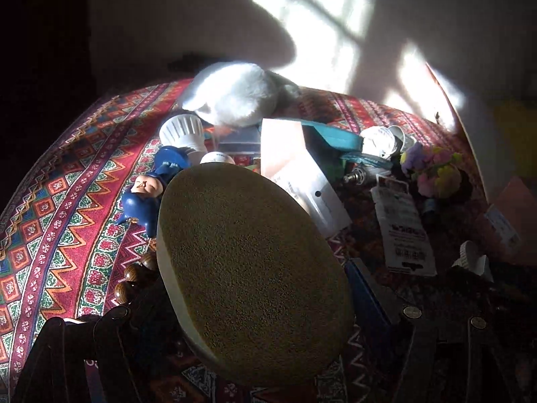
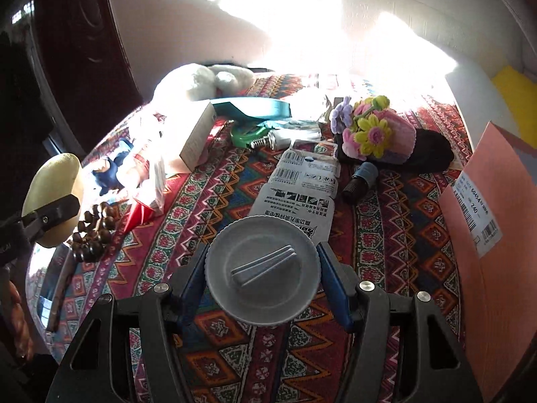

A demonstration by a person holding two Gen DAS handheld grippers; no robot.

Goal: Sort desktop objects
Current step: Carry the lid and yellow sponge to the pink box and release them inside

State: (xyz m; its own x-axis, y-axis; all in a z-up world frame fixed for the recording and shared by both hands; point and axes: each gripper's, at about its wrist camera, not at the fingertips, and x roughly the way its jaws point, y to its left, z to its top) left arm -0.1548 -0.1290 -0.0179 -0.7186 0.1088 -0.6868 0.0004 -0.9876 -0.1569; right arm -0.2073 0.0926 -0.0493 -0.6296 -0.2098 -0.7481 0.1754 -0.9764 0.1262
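An oval sponge [image 1: 248, 262] with an olive scrub face and a cream edge fills the middle of the left wrist view, and my left gripper [image 1: 255, 268] is shut on it above the patterned cloth. The right wrist view catches the same sponge [image 2: 50, 188] at its far left, clamped by the left gripper's black finger. My right gripper [image 2: 261, 262] is shut on a round grey ribbed lid [image 2: 261, 268] with a raised bar handle, its blue pads [image 2: 330, 278] pressing both sides. The lid hangs over a white printed packet [image 2: 298, 184].
On the red patterned tablecloth [image 2: 386, 235] lie a white plush [image 1: 235, 94], a white bulb [image 1: 183, 131], a blue figurine [image 1: 144, 194], wooden beads [image 2: 94, 231], a white box [image 2: 198, 134], a knitted flower bunch [image 2: 372, 127], a small dark bottle [image 2: 359, 181] and a pink parcel [image 2: 486, 252].
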